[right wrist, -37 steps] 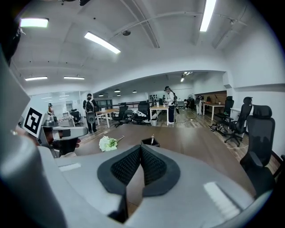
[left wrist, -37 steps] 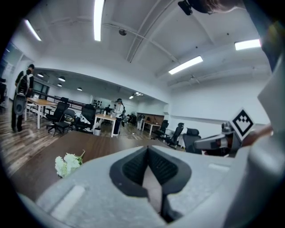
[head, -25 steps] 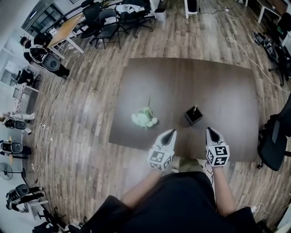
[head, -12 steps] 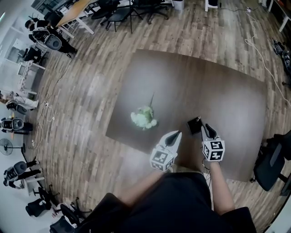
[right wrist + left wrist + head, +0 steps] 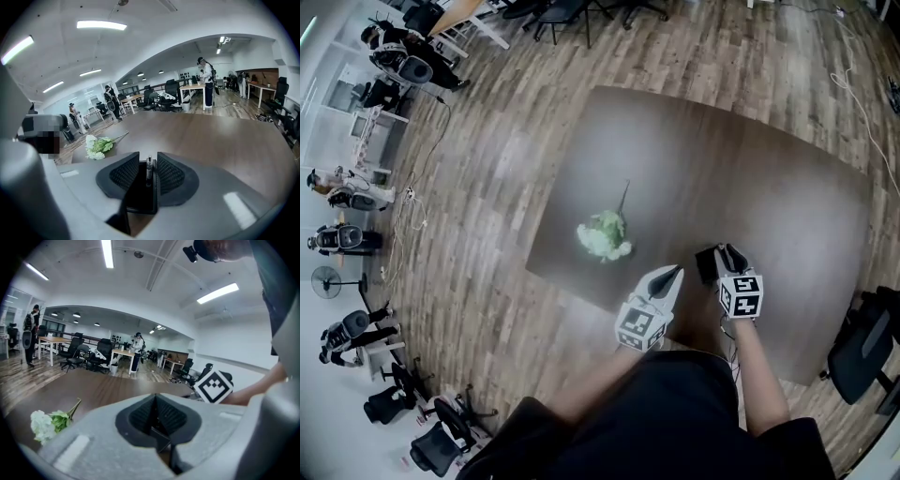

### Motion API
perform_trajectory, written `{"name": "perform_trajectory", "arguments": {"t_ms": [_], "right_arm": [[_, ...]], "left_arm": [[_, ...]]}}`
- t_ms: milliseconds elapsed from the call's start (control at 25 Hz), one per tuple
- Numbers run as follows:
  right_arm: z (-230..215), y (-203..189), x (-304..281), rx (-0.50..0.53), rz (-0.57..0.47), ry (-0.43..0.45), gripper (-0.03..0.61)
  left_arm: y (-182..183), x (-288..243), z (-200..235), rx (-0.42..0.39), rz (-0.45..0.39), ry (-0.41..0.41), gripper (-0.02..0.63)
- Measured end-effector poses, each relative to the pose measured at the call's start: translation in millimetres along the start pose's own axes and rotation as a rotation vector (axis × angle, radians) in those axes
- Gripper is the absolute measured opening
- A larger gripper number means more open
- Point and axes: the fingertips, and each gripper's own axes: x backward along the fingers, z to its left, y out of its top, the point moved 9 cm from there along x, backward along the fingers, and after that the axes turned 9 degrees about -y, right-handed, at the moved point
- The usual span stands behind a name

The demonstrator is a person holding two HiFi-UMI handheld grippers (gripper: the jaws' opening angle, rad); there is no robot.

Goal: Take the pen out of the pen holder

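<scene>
A: Right gripper (image 5: pixel 727 253) tips down over the table (image 5: pixel 787 178), forearm stretched out from the body. How are the jaws?

B: Opening as we speak! The pen (image 5: pixel 149 168) stands upright between them, in the holder (image 5: pixel 140 199) right at the tips. The pads aren't pressing on it.

A: And the left gripper (image 5: pixel 673 272)?

B: Just beside the right one, on its left, pointing forward and slightly down over the near table edge. Jaws closed together, nothing in them.

A: Anything else out there?

B: Flowers (image 5: pixel 603 236), lying ahead and to the left of the left gripper, well apart from the holder.
</scene>
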Motion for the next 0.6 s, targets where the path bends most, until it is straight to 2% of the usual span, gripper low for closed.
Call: {"name": "perform_trajectory", "arguments": {"t_ms": [160,240,360,480,600], "right_arm": [[-4,2,-14,-0.034,0.025,0.017,0.106],[-7,2,-20,-0.016,0.035,0.017,0.100],[-9,1,-26,0.029,0.033,0.021,0.049],[-6,0,-27,0.071,0.020,0.047,0.048],[-9,-4,-32,0.053,0.006,0.063,0.048]], "left_arm": [[-3,-9,5,0.002,0.016,0.015,0.003],[-4,-14,5,0.008,0.025,0.026,0.003],[-8,-17,9,0.008,0.042,0.041,0.003],[-12,-12,12,0.016,0.041,0.060,0.003],[-18,-7,17,0.017,0.023,0.070,0.003]]}}
